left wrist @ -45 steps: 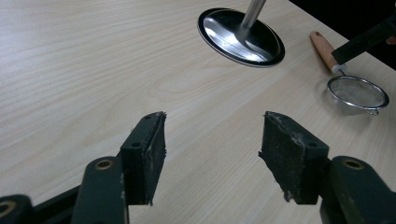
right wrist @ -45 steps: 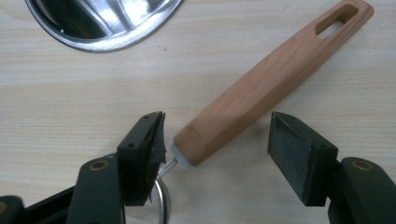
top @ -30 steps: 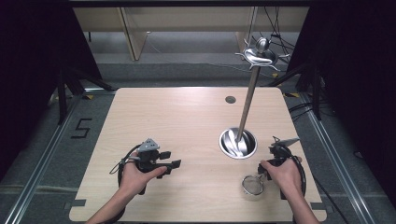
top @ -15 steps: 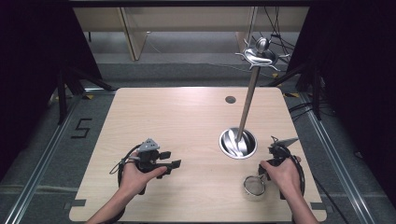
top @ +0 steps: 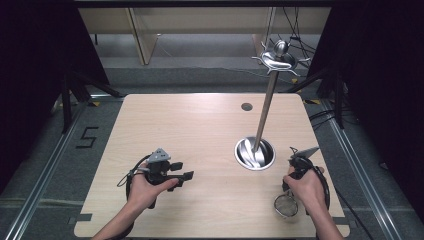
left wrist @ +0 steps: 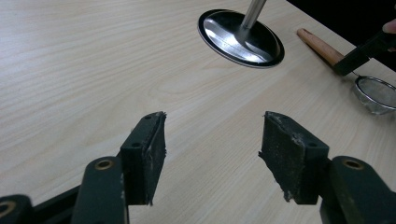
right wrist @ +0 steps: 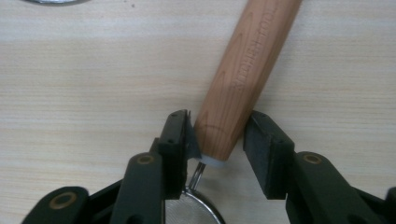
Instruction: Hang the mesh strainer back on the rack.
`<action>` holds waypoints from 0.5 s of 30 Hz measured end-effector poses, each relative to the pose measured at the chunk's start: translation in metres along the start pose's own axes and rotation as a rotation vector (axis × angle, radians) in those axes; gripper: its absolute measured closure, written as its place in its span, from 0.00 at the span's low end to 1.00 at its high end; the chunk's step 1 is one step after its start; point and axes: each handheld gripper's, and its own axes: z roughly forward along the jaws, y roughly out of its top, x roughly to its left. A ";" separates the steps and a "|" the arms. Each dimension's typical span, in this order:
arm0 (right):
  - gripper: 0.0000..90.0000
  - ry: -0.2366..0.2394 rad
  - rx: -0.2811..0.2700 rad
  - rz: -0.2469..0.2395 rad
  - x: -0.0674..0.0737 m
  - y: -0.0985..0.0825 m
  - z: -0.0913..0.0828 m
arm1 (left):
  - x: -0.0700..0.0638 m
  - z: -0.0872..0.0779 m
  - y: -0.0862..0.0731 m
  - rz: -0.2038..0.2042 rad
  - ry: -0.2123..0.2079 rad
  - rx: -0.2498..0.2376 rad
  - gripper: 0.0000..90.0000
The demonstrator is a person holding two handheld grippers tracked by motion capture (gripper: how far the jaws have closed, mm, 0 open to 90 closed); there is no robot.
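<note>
Table (top: 200,135): pale wood top, same as a second ago; nothing on it has shifted.
Stand (top: 270,95): metal pole rising from a round shiny base (top: 255,153) on the right half of the table, with hooks at its top; unmoved.
Left gripper (top: 186,175): held low over the near-left part of the table, in the same spot as before. Jaws apart, only bare wood between them in the left gripper view.
Right gripper (right wrist: 217,135): at the near-right of the table, hand in the same place. Jaws have just been closing; earlier they stood wider. They now sit on either side of the strainer handle's end, left pad touching it, right pad just beside it with a sliver of gap.
Strainer (top: 286,205): small mesh strainer lying flat on the table near the front right corner, close to the stand base; position unchanged.
Strainer handle (right wrist: 245,70): round wooden handle, lying flat and running away from the jaws.
</note>
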 end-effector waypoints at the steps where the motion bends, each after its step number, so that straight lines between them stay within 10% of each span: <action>1: 0.71 -0.010 0.001 -0.001 -0.001 0.000 0.000 | 0.000 0.000 0.000 -0.001 0.000 0.000 0.43; 15: 0.67 -0.093 -0.001 -0.116 -0.008 0.001 -0.001 | 0.000 -0.001 0.000 0.002 0.004 0.002 0.43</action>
